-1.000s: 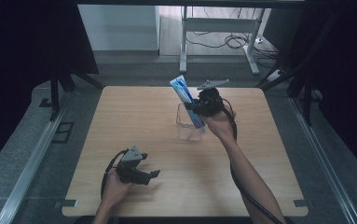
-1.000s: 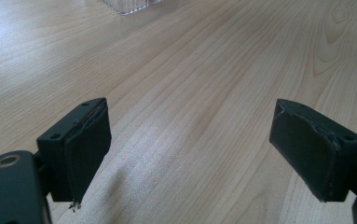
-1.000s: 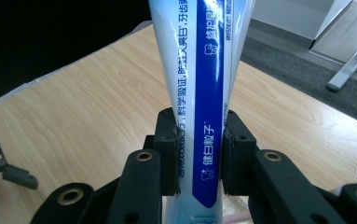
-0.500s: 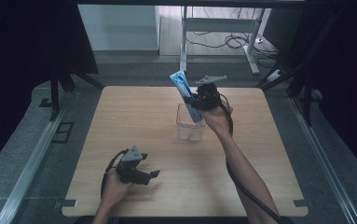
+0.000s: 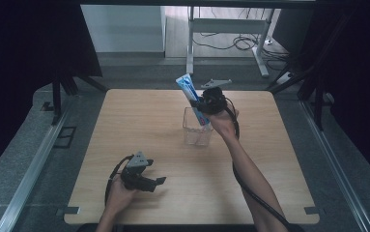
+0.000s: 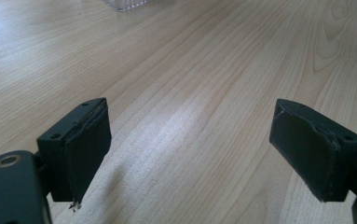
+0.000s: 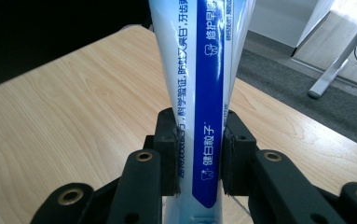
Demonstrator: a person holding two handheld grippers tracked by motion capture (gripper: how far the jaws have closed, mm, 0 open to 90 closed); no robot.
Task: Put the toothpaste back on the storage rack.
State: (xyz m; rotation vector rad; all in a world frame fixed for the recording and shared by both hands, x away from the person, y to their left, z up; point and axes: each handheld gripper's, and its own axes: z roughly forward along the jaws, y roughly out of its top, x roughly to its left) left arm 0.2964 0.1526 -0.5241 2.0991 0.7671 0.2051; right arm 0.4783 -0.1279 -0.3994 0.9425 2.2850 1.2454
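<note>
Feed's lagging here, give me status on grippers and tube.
Right gripper shut on blue-and-white toothpaste tube, lower end in clear plastic cup. Left gripper open, idle over wooden table. Nothing obstructing.

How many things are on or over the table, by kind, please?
Toothpaste tube: 1
Clear cup: 1
Claws, left claw and right claw: 2
Total: 4
</note>
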